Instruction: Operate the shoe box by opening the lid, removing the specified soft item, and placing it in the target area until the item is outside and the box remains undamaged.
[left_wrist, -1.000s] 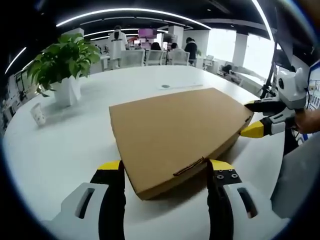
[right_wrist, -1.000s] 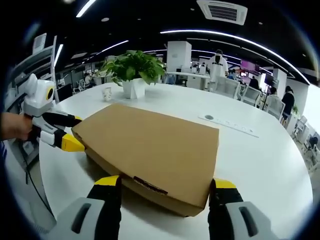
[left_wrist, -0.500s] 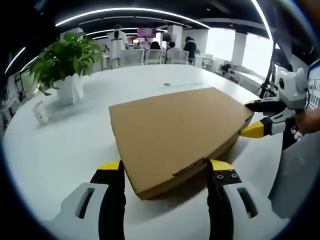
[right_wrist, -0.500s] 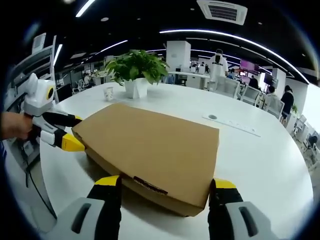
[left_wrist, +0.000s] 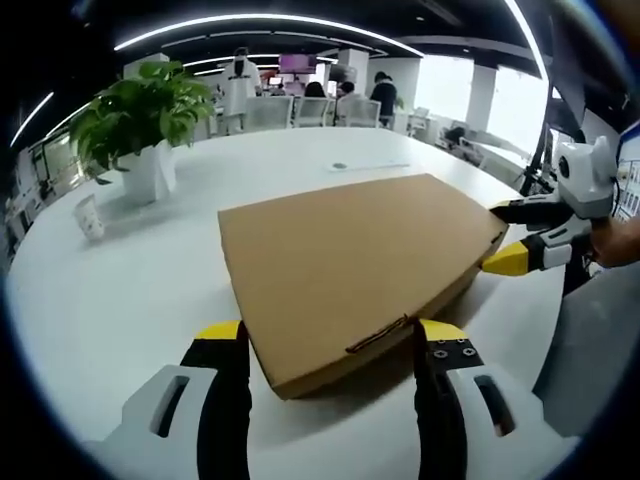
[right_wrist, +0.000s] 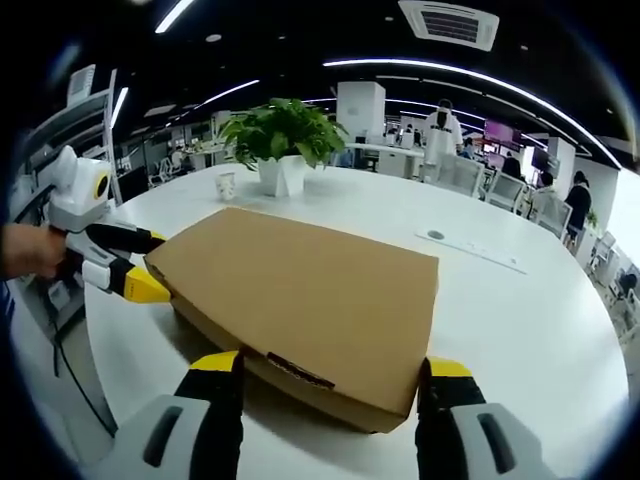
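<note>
A flat brown cardboard shoe box (left_wrist: 350, 250) lies closed on the white round table (left_wrist: 130, 290). My left gripper (left_wrist: 330, 335) has one corner of the box between its yellow-tipped jaws, which press against both sides. The right gripper (left_wrist: 497, 238) holds the opposite corner, one jaw above and one below. In the right gripper view the box (right_wrist: 300, 280) runs away from my right gripper (right_wrist: 330, 365), whose jaws clasp its near corner with the lid flap. A hand holds the left gripper (right_wrist: 150, 265) at the far corner. The lid is down and the inside is hidden.
A potted green plant (left_wrist: 140, 110) and a paper cup (left_wrist: 90, 215) stand at the table's far side; they also show as plant (right_wrist: 280, 130) and cup (right_wrist: 227, 185). A thin white strip (right_wrist: 470, 250) lies past the box. Chairs and people are in the background.
The box keeps its place between both pairs of jaws while the plant, cup and strip drift to the right in both views. Box and grippers have turned together on the table.
</note>
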